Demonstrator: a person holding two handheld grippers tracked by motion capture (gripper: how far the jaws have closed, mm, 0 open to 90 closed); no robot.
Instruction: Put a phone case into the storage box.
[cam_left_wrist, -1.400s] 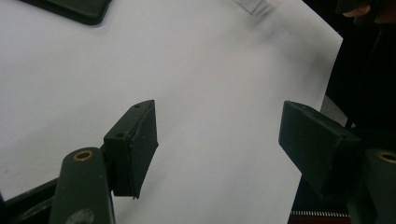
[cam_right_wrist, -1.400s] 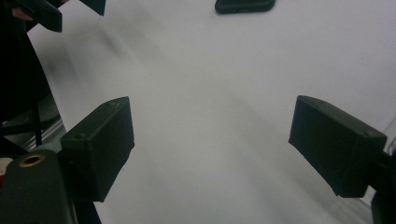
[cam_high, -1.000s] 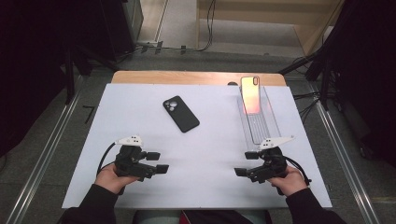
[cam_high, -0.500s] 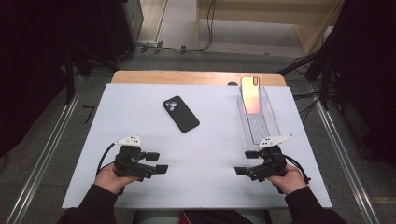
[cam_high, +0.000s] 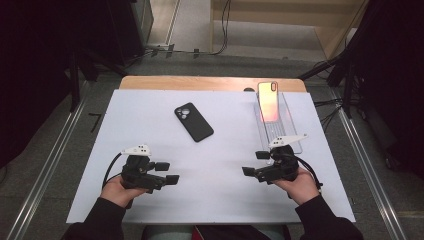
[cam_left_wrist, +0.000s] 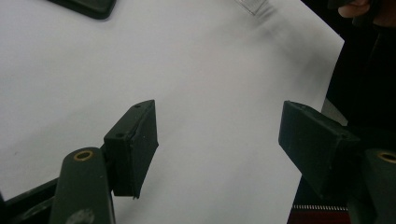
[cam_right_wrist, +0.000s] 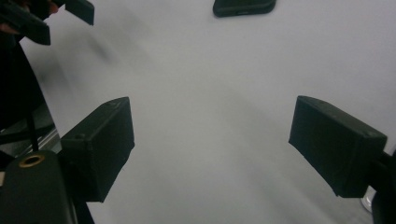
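Both tools sit low near the front edge of the white sheet covering the table (cam_high: 150, 120), so this looks like the opening step, before any reach.

The left gripper (cam_high: 167, 172), at about seven o'clock on the sheet, has its jaws wide apart with nothing between them. The right gripper (cam_high: 252, 164), at about five o'clock, is likewise wide open and empty.

The black phone case with a camera cut-out (cam_high: 193, 121) lies flat near the sheet's centre, toward twelve o'clock from the left gripper and well apart from both. A phone with a glossy orange-pink face (cam_high: 269, 101) rests in a clear plastic tray (cam_high: 285, 131) at two o'clock.

The next move likely calls for carrying a gripper forward to one of these.

The high view shows the whole layout. The left gripper view shows bare sheet between its pads (cam_left_wrist: 135, 144) and a corner of the case (cam_left_wrist: 88, 7) at eleven o'clock.
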